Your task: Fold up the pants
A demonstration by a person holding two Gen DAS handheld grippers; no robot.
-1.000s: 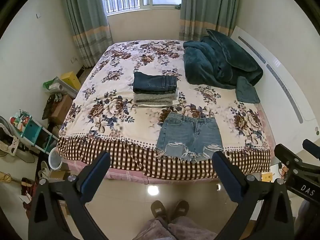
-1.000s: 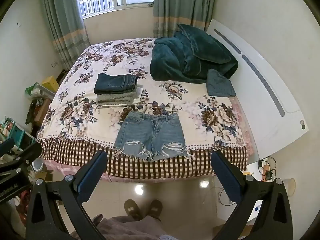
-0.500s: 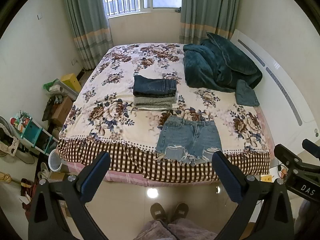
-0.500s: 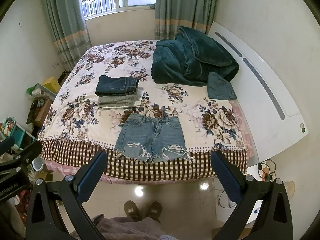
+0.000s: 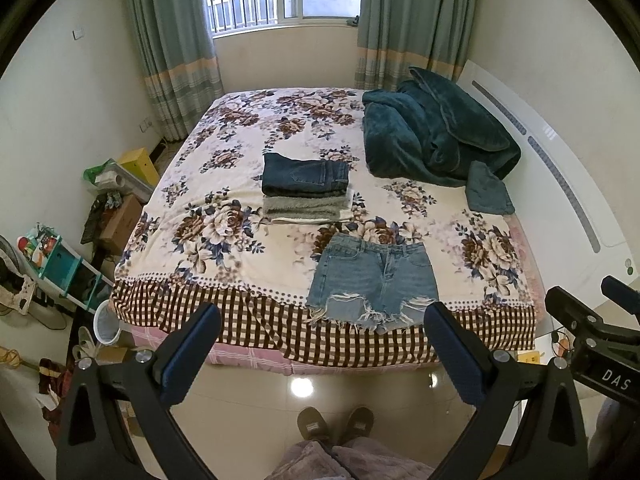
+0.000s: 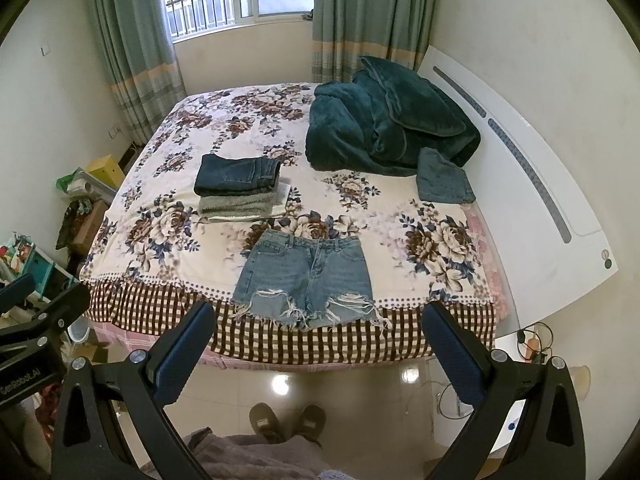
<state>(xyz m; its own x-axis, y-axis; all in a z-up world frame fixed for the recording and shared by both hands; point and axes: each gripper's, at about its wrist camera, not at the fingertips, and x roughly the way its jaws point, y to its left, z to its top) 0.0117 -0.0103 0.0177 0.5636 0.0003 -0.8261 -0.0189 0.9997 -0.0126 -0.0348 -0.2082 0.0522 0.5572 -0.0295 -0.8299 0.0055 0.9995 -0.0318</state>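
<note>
- Left wrist view: my left gripper [image 5: 320,336] has its jaws wide apart, holding nothing (floor below).
- Right gripper [image 6: 318,334]: jaws likewise spread.
- Denim shorts [image 5: 374,278] lie flat at the bed's [image 5: 224,216] near edge, folded stack [image 5: 306,186] just beyond.

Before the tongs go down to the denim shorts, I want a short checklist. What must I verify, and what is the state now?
1. Left tongs open: ok.
2. Right tongs open: ok.
3. Denim shorts lie flat, waistband away from the person: ok.
4. Frayed hems overhang the bed edge, easy to pinch: ok.
5. Folded stack lies apart from the shorts: ok.
6. Tongs near enough to grasp: not ok, both hang above the floor.
</note>
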